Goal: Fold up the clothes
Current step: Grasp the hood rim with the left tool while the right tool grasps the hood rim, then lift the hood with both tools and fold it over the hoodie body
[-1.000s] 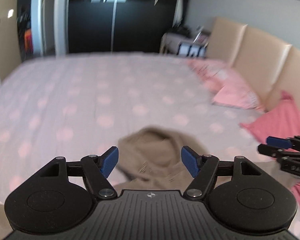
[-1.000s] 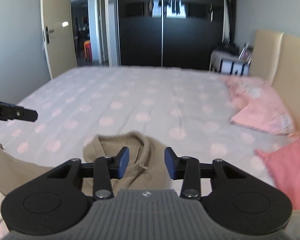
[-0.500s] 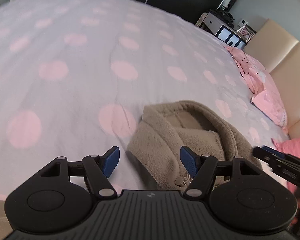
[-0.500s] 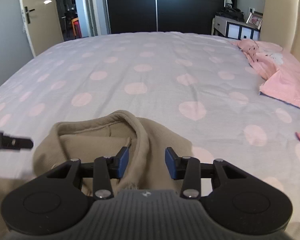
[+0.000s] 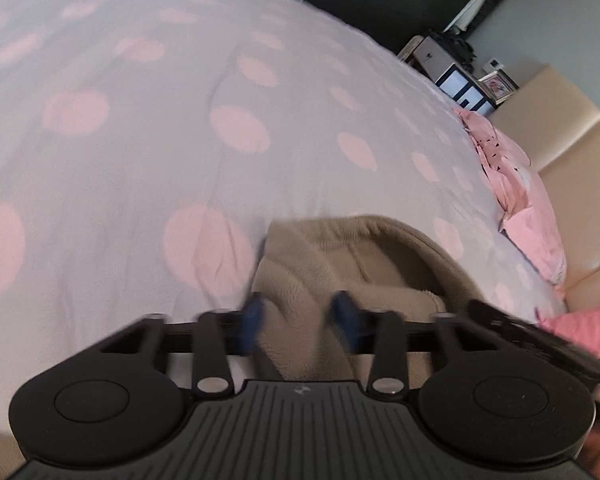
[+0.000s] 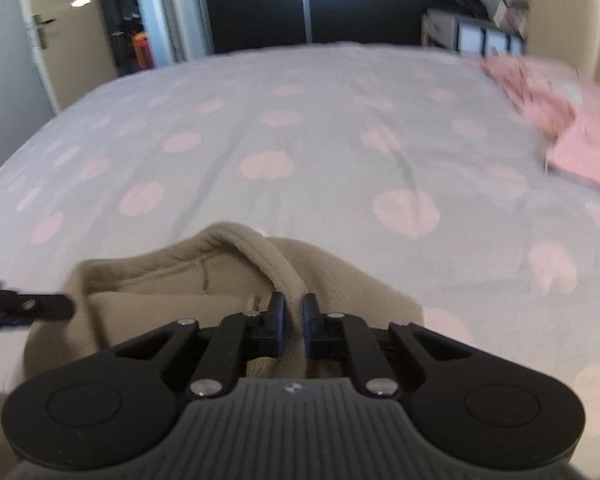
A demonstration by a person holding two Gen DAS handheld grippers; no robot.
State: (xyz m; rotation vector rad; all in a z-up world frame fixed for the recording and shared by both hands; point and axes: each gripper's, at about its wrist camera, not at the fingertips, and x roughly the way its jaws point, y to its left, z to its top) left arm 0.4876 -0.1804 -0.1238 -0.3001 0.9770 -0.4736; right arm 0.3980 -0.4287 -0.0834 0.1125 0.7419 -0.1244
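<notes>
A beige fleece top (image 5: 360, 264) lies on the near part of the bed, collar end pointing away from me. My left gripper (image 5: 300, 316) straddles the left side of the collar; its blurred blue jaws are closing with fleece between them, still apart. In the right wrist view my right gripper (image 6: 294, 322) is shut on the rolled collar edge of the fleece top (image 6: 172, 280). Each gripper shows in the other's view: the right gripper (image 5: 540, 336) at the right edge, the left gripper (image 6: 24, 306) at the left edge.
The bed sheet (image 6: 300, 152), pale with pink dots, stretches far ahead. Pink pillows (image 6: 572, 132) lie at the right by a beige headboard (image 5: 560, 128). A dark wardrobe (image 6: 300, 0), a nightstand (image 6: 472, 32) and a door (image 6: 56, 40) stand beyond the bed.
Both grippers dropped from above the bed down onto the fleece collar. The right jaws closed on the collar edge. The left jaws narrowed around the collar's left side.
</notes>
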